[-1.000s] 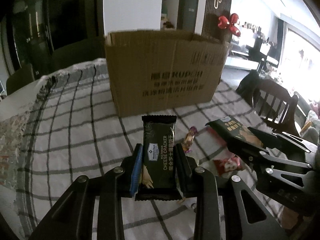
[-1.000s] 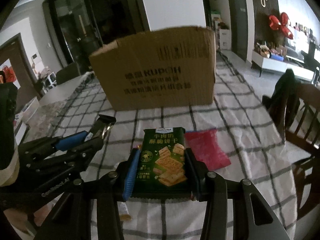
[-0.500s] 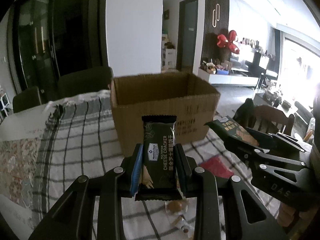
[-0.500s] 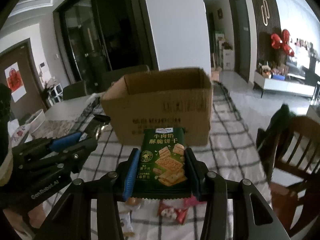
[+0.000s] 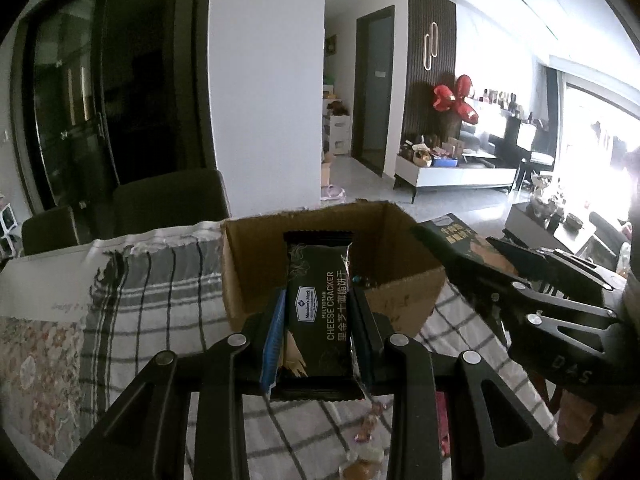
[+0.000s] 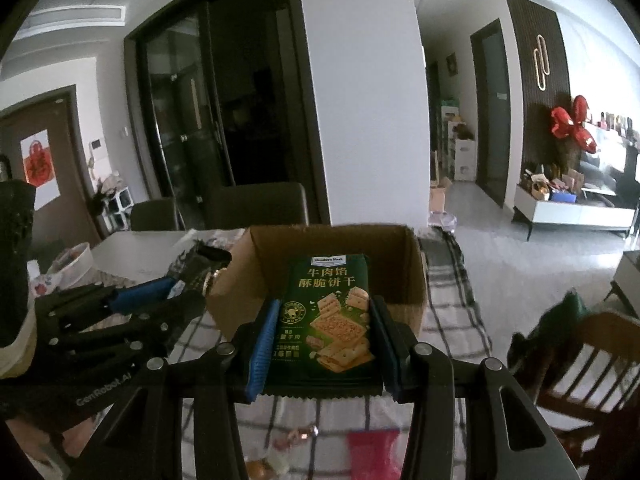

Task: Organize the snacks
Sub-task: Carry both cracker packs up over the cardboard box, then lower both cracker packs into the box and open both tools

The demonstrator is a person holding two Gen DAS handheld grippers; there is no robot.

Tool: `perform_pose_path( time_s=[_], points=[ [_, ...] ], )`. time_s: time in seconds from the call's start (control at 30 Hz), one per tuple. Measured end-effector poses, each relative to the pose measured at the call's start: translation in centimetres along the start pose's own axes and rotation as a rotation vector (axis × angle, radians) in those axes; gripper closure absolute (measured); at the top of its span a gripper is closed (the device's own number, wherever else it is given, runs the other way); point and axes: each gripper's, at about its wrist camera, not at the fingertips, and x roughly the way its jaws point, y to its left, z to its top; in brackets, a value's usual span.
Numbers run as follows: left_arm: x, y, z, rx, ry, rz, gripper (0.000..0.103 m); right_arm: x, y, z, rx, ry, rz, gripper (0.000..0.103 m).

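Observation:
My left gripper is shut on a black cheese cracker packet and holds it up in front of the open cardboard box. My right gripper is shut on a green beef cracker packet, also raised before the box. The right gripper with its green packet shows at the right of the left wrist view. The left gripper shows at the left of the right wrist view. Both packets are near the level of the box's open top.
The box stands on a checked tablecloth. Small wrapped snacks and a red packet lie on the cloth below the grippers. Dark chairs stand behind the table; a wooden chair is at the right.
Both grippers have risen with their packets from just above the cloth to the height of the box's open top, and the inside of the box has come into view.

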Motion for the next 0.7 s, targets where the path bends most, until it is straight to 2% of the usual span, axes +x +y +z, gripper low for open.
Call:
perform_pose_path(
  time_s=[0.3, 0.63, 0.67, 0.7],
  points=[
    [3.4, 0.9, 2.7, -0.003, 0.018, 0.01, 0.071, 4.0, -1.4, 2.8, -0.014, 0.028, 0.002, 0.057],
    [8.2, 1.9, 4.0, -0.012, 0.055, 0.041, 0.071, 8.0, -2.0, 4.1, -0.054, 0.049, -0.027, 0.057],
    [8.5, 2.0, 4.2, -0.011, 0.053, 0.049, 0.069, 8.3, -2.0, 4.2, -0.056, 0.053, -0.03, 0.057],
    [8.8, 2.1, 4.4, -0.011, 0.053, 0.062, 0.062, 8.8, -2.1, 4.3, -0.056, 0.06, -0.034, 0.057]
  ],
)
